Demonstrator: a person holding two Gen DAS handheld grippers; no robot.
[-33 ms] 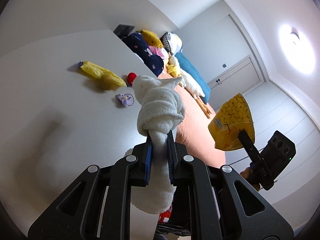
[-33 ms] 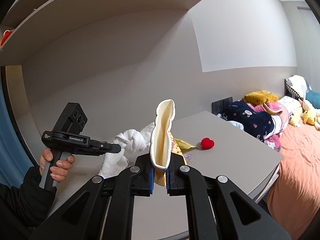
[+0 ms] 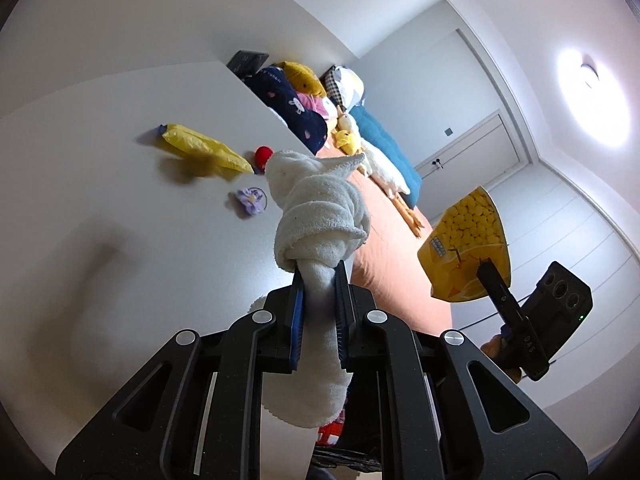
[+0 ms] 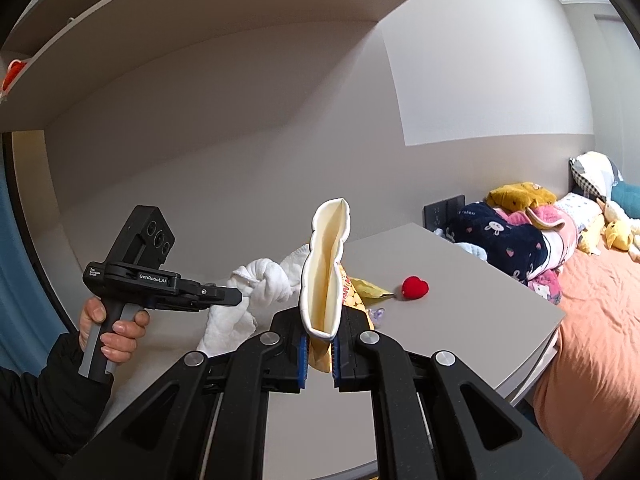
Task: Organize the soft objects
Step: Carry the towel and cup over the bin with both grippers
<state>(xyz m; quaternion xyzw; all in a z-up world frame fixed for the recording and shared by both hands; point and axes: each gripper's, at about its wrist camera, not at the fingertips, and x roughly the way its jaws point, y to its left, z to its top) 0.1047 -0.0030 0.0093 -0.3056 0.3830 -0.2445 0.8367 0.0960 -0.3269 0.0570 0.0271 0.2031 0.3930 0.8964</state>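
Nothing had visibly changed: left gripper still pinched the knotted white towel, right gripper still clamped the yellow pouch, and the red heart at 2 o'clock awaited sorting.

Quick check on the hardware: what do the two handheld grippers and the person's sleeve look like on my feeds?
Both are matte black with angular cut-out linkages, silver round pivot bolts and blue pads lining the fingers. The left gripper has a boxy head with round lenses, white "GenRobot.AI" lettering and a grey-striped pistol handle. The right gripper shows a green light and a thin black cable. The sleeve is black.
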